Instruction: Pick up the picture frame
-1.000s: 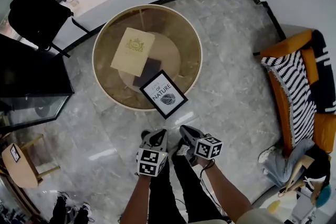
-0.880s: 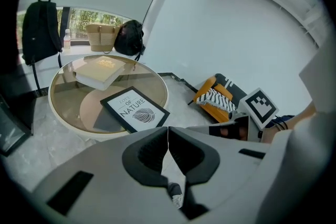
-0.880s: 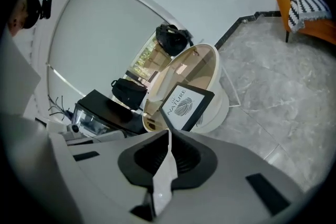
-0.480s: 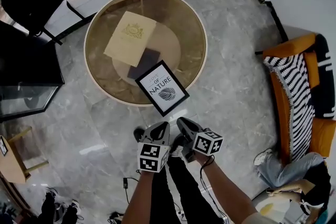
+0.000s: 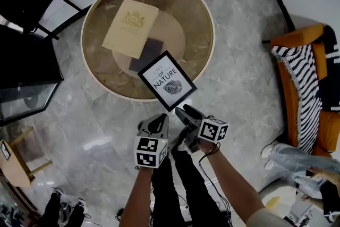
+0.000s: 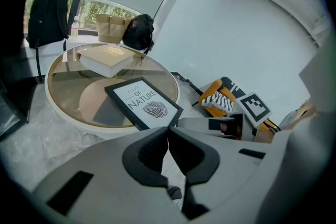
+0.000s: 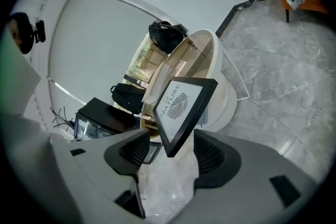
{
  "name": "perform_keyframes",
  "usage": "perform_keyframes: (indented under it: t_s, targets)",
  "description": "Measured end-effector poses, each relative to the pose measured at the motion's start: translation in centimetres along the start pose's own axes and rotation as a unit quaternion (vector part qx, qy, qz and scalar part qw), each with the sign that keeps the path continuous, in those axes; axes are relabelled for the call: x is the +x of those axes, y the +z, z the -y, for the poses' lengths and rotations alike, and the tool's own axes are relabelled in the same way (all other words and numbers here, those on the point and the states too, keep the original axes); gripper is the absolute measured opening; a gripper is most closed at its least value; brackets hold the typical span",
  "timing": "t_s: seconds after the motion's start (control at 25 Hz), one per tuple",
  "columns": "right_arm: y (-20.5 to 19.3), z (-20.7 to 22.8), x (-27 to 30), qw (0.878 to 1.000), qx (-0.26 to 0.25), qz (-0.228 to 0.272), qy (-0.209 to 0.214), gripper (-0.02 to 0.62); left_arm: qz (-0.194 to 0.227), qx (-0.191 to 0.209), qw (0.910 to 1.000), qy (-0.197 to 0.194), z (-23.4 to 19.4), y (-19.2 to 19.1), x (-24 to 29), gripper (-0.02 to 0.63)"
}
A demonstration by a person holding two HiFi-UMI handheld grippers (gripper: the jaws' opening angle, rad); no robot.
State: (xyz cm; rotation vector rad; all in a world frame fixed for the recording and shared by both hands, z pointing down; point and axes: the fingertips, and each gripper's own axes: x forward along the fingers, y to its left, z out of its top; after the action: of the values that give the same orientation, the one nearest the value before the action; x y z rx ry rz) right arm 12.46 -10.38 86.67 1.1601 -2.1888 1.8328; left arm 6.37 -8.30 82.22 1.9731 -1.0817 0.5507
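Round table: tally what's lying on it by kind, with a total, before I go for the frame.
Picture frame: 1
Cream book: 1
Dark flat rectangle: 1 (on or under the glass, can't tell)
Total: 3

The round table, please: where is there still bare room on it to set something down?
Bare glass lies between the book and the table rim on the right, plus a narrower strip left of the book. The middle to near edge is crowded: dark pad, picture frame.
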Motion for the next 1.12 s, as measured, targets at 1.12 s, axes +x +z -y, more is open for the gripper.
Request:
perform_keyframes:
  t_s: [1.12]
  targets:
    - [-2.0,1.0,7.3,0.975,0.183,0.004,0.126,0.275,-0.052,0.009,0.9982,-0.027,-3.8,-3.0,0.4,0.021]
